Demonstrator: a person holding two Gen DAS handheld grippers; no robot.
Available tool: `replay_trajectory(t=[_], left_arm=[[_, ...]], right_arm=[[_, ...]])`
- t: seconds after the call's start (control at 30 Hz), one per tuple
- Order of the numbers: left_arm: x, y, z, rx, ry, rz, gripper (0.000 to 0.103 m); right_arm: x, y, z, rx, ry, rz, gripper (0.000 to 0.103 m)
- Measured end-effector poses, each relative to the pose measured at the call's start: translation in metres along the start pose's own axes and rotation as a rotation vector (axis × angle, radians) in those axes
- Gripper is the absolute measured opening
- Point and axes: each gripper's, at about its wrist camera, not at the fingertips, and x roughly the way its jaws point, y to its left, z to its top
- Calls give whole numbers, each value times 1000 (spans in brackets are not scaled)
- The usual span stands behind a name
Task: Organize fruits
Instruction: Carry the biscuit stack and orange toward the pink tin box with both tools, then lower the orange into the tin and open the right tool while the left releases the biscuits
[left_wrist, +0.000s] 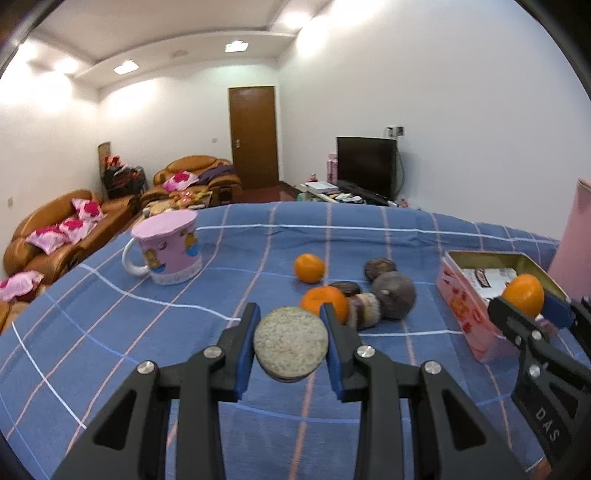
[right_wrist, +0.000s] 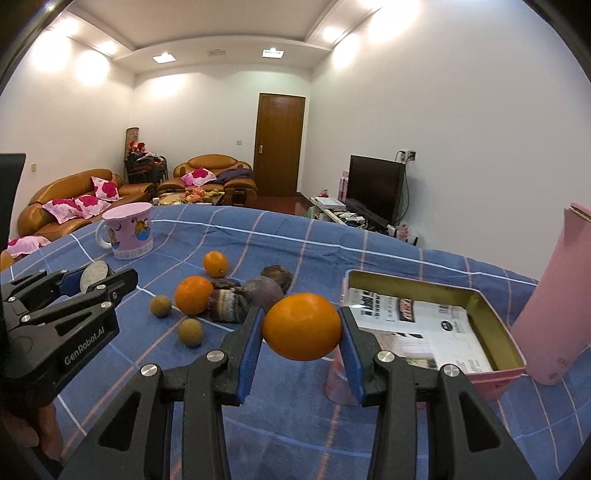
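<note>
While the left gripper (left_wrist: 291, 345) grips a round, flat, speckled slice (left_wrist: 290, 342) between its blue pads above the blue checked tablecloth (left_wrist: 92, 332), its camera shows two oranges (left_wrist: 309, 268) lying loose on the table beside a cluster of dark purple fruits (left_wrist: 393, 294), with a pink mug (left_wrist: 168, 246) well apart to the left. At the right edge of this view, the right gripper (left_wrist: 526, 297) holds a third orange (left_wrist: 523, 294) over the near corner of an open pink tin (left_wrist: 463, 306). In the right wrist view, the right gripper (right_wrist: 301, 328) has its jaws closed on that orange (right_wrist: 301, 326), which hangs just left of the tin (right_wrist: 495, 317); a printed paper lines the tin's bottom. Further left lie two oranges (right_wrist: 194, 294), the purple fruits (right_wrist: 266, 291) and two small tan round fruits (right_wrist: 190, 332) on the cloth (right_wrist: 295, 424). The left gripper (right_wrist: 96, 280) appears at the left, clamped on the flat slice (right_wrist: 92, 277). A tall pink container (right_wrist: 557, 295) stands right of the tin.
</note>
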Motion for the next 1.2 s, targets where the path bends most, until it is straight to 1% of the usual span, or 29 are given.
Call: replay_trajectory(t=[0.13, 0.33, 0.47, 0.63, 0.87, 1.07, 1.13, 1.2], left_arm=[[-1, -19, 1, 23, -3, -28, 35], [6, -46, 3, 40, 21, -71, 35], [10, -68, 6, 52, 33, -108, 35], [15, -91, 8, 64, 43, -137, 35], [19, -122, 15, 78, 17, -169, 35], [28, -147, 24, 86, -5, -198, 35], [33, -155, 27, 83, -6, -206, 35], [40, -164, 29, 80, 8, -218, 35]], right_arm=[[1, -19, -2, 34, 13, -29, 42], [0, -48, -6, 65, 12, -91, 42], [0, -65, -7, 71, 5, -153, 42], [5, -90, -8, 114, 13, -211, 42], [10, -109, -4, 107, 1, -283, 42], [18, -127, 1, 110, -11, -382, 43], [23, -135, 2, 121, -4, -406, 43], [28, -144, 2, 140, 13, -408, 43]])
